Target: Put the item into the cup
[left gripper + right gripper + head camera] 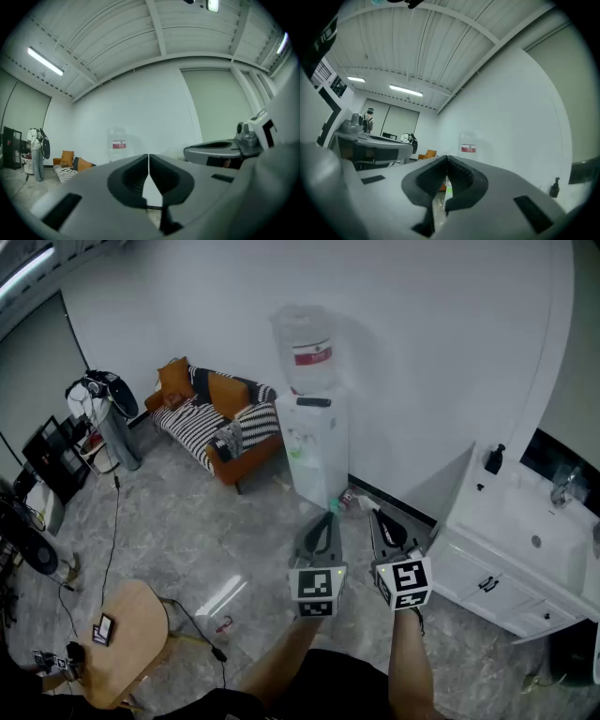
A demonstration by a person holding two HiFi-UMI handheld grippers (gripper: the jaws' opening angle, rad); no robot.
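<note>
So, the item and the cup: I can't find either one in any view, nothing cup-shaped on the floor (234, 549), and nothing I can make out as a cup on the small wooden tabletop (131, 615) at the lower left of the head view. What's actually there is the left gripper (326, 519) and right gripper (378, 518) held side by side in the lower middle of the frame, both pointing toward the water dispenser (314, 442) against the white wall. Each gripper's own view shows its jaws clenched together with nothing between them, so both are empty-handed. Around that there's a striped sofa (211, 418) at the upper left and a white sink cabinet (525, 549) on the right edge. My read is the task hasn't really started; this looks like the walk-up or search stage before any pick. The next move would need the person to get the item and the cup in sight, then let one pair of jaws spread before closing on the item. Which gripper does it is anyone's guess from here.
</note>
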